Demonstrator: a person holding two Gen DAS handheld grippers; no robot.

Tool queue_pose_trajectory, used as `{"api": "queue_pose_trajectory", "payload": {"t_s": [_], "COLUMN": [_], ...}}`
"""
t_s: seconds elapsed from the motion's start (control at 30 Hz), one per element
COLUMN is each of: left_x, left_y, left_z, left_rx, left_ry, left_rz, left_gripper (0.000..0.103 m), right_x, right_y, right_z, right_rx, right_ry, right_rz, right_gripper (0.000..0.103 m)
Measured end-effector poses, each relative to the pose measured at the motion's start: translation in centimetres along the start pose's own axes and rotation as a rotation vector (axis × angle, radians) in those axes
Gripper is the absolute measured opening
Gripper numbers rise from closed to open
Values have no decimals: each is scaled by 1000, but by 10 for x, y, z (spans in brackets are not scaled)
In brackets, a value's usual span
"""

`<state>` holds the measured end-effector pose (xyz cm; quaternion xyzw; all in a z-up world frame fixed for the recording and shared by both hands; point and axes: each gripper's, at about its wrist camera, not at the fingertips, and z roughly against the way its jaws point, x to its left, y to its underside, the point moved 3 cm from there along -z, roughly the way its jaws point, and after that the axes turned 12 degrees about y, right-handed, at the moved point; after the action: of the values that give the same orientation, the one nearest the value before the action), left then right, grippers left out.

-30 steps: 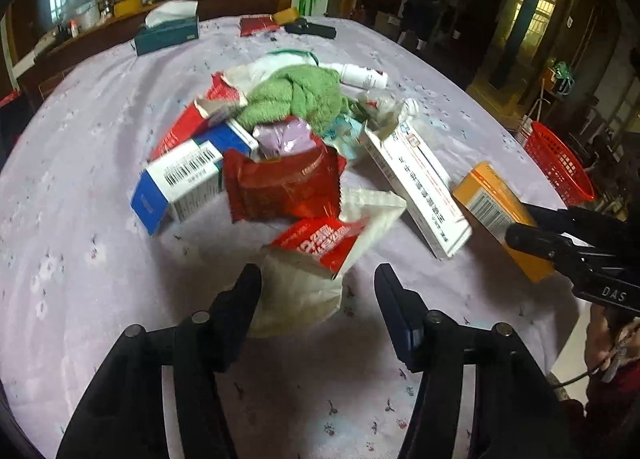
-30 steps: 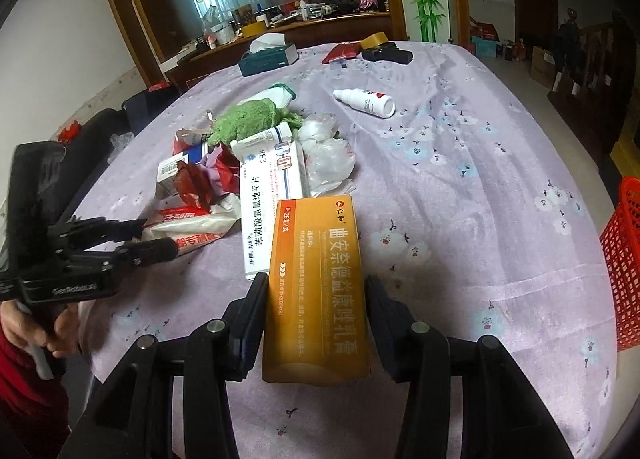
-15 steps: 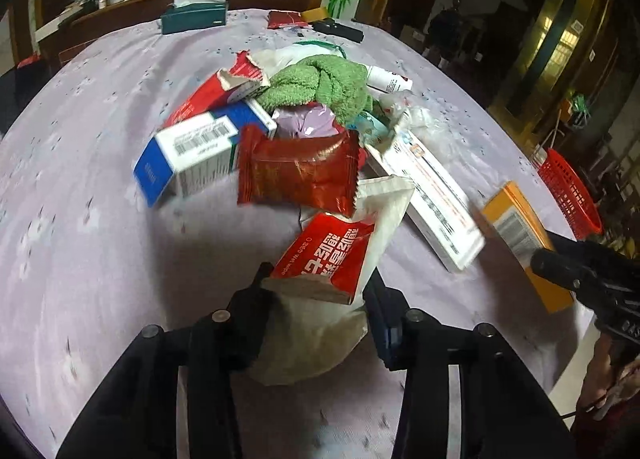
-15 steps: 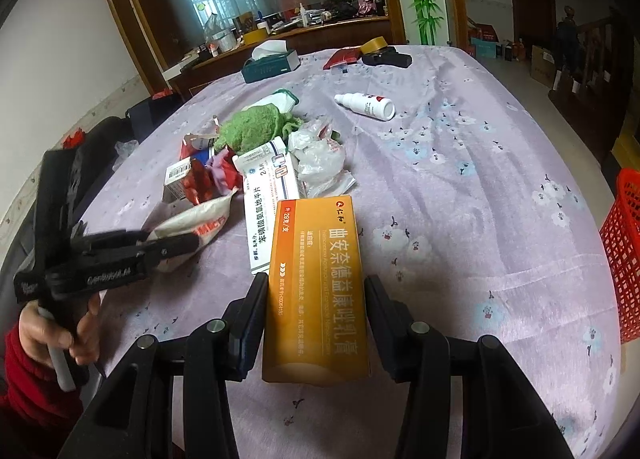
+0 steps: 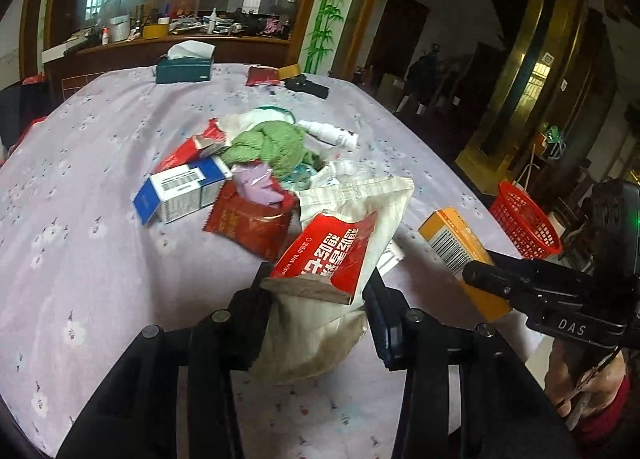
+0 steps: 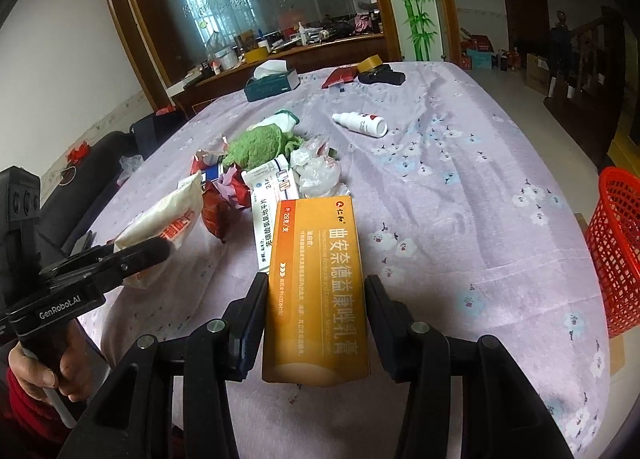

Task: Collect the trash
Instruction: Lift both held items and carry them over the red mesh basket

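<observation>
Both grippers tilt down over the lilac flowered tablecloth (image 6: 460,219). The left gripper (image 5: 316,295) pinches a crumpled red-and-white wet-wipe packet (image 5: 336,259) between its pads, the packet lifted clear of the cloth, just on the near side of the trash heap (image 5: 248,175). The right gripper (image 6: 316,299) is clamped on a long orange medicine box (image 6: 316,291), which juts forward, its far end over the near edge of the heap.

Only the left wrist view shows the blue-and-white carton (image 5: 180,187) and the red foil sachet (image 5: 248,223) in the heap plainly. Only the right wrist view shows the person's left hand (image 6: 44,371) with its red sleeve (image 6: 24,419) gripping the handle, and the white spray bottle (image 6: 360,123) lying well beyond the heap. A red mesh basket (image 6: 616,251) stands off the table, far right of the heap.
</observation>
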<state>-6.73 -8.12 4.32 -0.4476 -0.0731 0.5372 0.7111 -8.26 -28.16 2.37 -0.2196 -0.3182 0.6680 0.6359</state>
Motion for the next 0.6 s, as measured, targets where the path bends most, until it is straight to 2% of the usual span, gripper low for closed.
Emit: {"api": "queue_pose_trajectory", "payload": {"t_s": [0.33, 0.6], "left_x": [-12, -33], "left_y": [-2, -16], "left_z": [-6, -16], "left_rx": [0, 4], "left_ry": [0, 31], "left_rz": [-21, -61], "left_gripper": [42, 42], "right_x": [-10, -26], "right_y": [1, -1], "right_z": [3, 11], "right_rx": [-1, -10], "right_ry": [3, 0], "right_rz": [-25, -70], "right_gripper": [52, 52]}}
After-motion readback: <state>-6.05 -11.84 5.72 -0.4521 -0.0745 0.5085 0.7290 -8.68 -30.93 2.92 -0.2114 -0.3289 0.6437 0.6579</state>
